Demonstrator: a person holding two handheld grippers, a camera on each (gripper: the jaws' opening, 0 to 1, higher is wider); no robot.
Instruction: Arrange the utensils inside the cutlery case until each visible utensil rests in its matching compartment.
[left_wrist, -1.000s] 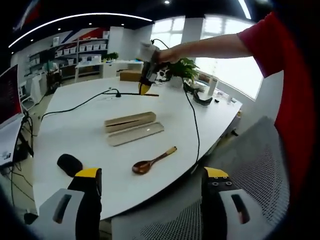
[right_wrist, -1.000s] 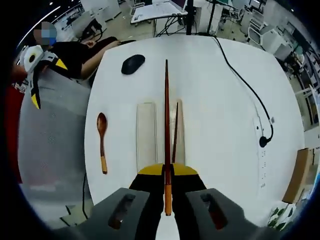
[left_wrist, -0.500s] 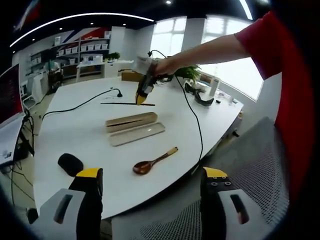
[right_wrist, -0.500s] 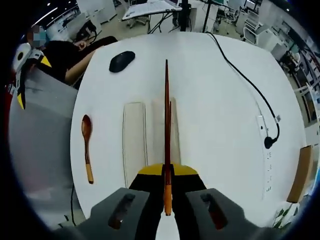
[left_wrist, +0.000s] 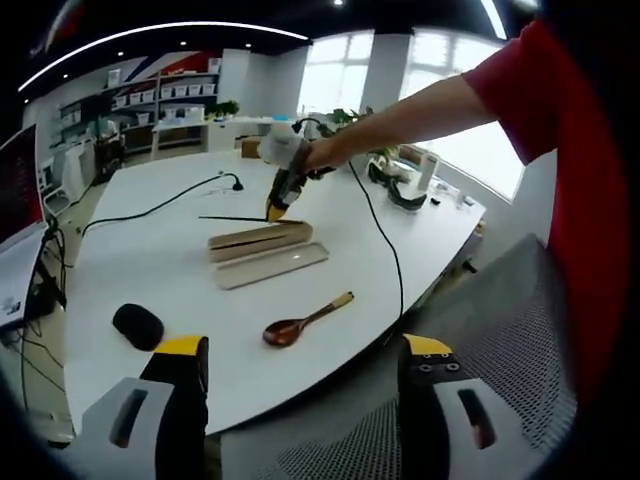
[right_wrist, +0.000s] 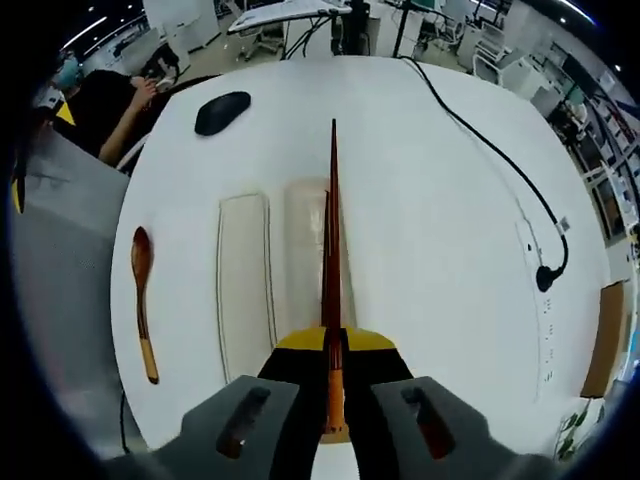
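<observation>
Right gripper (right_wrist: 333, 345), clamped on chopstick (right_wrist: 331, 260), has come lower over the cutlery case (right_wrist: 305, 260), apparently aligned for placement. Left gripper (left_wrist: 300, 350) wide, idle; spoon (left_wrist: 303, 322) untouched on desk (left_wrist: 150, 260).

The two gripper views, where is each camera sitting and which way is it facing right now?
Left gripper view: rides the left gripper, low at the table's near edge, facing across the white table; the person's red-sleeved arm reaches in.
Right gripper view: rides the right gripper, above the table, looking down along its chopstick over the cutlery case.
Shared: the case, the wooden spoon, the black mouse, the black cable.
</observation>
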